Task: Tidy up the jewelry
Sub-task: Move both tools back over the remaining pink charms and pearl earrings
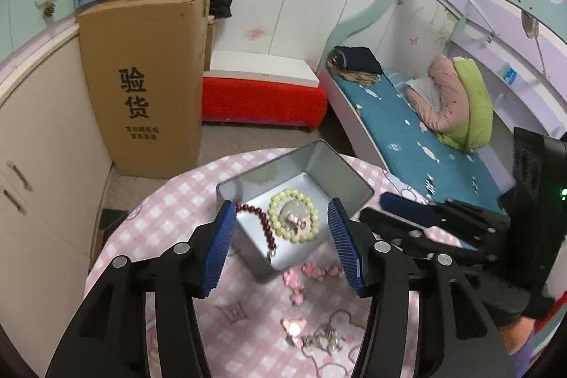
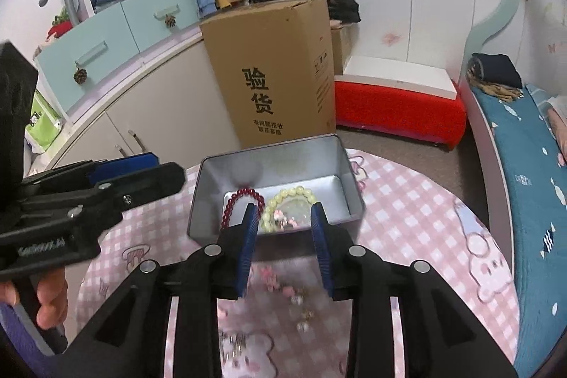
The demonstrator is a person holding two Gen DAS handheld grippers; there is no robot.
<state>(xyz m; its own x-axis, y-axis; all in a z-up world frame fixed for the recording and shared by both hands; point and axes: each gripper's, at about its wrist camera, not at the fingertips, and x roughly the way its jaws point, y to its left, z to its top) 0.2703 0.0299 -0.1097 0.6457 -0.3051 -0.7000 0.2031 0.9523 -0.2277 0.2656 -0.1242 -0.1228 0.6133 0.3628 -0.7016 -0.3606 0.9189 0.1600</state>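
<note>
Pink-checked table [image 1: 170, 201]: tin [image 1: 319, 165] with bracelets beyond left claw [image 1: 283, 236].

Blurred, perhaps pink, trinkets [image 2: 283, 289] on the tablecloth [image 2: 407, 218].

A silver tin [image 1: 319, 165] at frame centre holds a dark red bead bracelet [image 1: 260, 222] and a pale yellow-green one [image 1: 283, 201], on pink-and-white checked tablecloth [image 1: 170, 201].
</note>
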